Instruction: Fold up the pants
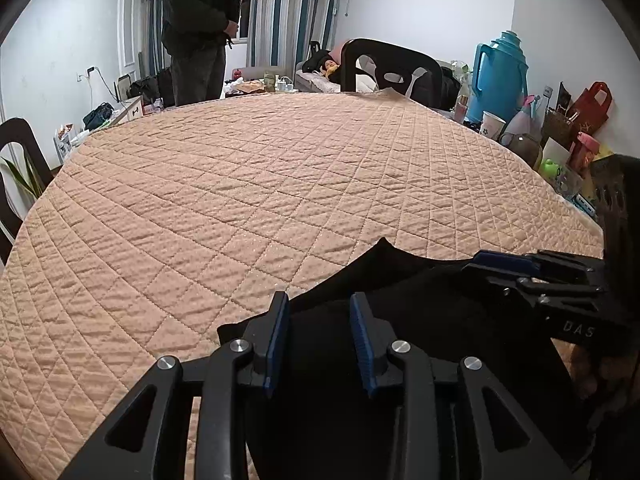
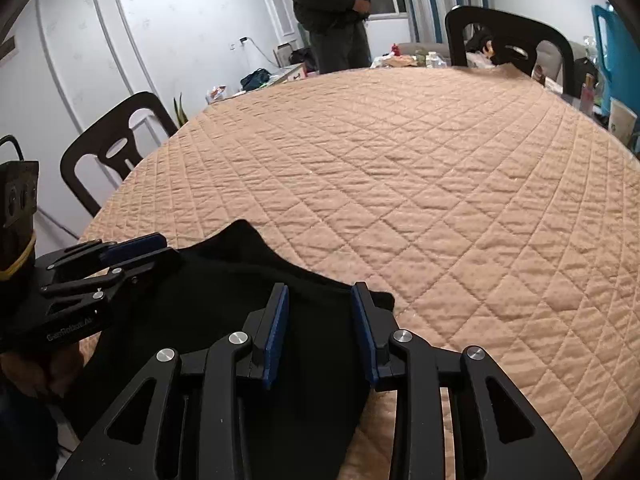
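Note:
Black pants (image 1: 400, 320) lie bunched at the near edge of the table, on a peach quilted cover (image 1: 260, 180). My left gripper (image 1: 320, 300) is open, its blue pads hovering over the pants' left part. My right gripper (image 2: 320, 292) is open above the pants (image 2: 224, 300) near their right edge. Each gripper shows in the other's view: the right gripper (image 1: 504, 264) at the right side, the left gripper (image 2: 136, 250) at the left side, both low by the fabric. Neither holds cloth that I can see.
Dark chairs stand at the far side (image 1: 392, 68) and the left (image 2: 116, 148). A person in dark clothes (image 1: 200, 28) stands beyond the table. A blue thermos (image 1: 500, 76), cups and bags crowd the right side.

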### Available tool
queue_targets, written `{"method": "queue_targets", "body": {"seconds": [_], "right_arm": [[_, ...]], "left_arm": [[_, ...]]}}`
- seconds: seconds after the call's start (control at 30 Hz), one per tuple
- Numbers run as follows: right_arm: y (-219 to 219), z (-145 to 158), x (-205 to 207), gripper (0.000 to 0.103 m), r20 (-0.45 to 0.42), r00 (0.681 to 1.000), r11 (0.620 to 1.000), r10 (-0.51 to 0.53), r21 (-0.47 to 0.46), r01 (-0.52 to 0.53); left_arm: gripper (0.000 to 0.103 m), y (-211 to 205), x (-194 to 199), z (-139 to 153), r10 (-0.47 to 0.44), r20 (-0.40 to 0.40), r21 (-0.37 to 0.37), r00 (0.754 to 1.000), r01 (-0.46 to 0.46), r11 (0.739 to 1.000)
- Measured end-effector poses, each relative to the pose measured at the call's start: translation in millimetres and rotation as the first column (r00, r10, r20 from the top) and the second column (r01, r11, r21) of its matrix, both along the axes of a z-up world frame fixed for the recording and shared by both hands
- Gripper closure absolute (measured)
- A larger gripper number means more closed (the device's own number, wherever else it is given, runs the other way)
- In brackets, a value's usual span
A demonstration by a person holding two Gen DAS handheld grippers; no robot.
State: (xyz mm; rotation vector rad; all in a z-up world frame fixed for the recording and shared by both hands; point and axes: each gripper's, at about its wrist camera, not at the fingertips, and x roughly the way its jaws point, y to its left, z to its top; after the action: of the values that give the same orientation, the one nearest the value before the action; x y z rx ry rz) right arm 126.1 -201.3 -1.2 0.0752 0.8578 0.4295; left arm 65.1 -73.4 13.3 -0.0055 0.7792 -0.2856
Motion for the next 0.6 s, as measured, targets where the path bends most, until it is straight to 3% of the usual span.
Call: {"method": "queue_targets", "body": {"seconds": [0.33, 0.6], "right_arm": [[-9.9, 10.1, -73.1, 0.07, 0.092, 0.995, 0.999, 0.032, 0.018, -0.034], [-4.1, -0.6, -127.6, 0.07, 0.157, 0.987, 0.998, 0.043, -0.052, -0.036]], "left_arm": [[0.068, 8.7, -56.7, 16.6, -0.015, 0.062, -0.017, 0.998, 0.016, 1.0], [0.068, 20.5, -106.4, -4.0, 0.002, 0.06, -0.002, 0.998, -0.002, 1.0]]}}
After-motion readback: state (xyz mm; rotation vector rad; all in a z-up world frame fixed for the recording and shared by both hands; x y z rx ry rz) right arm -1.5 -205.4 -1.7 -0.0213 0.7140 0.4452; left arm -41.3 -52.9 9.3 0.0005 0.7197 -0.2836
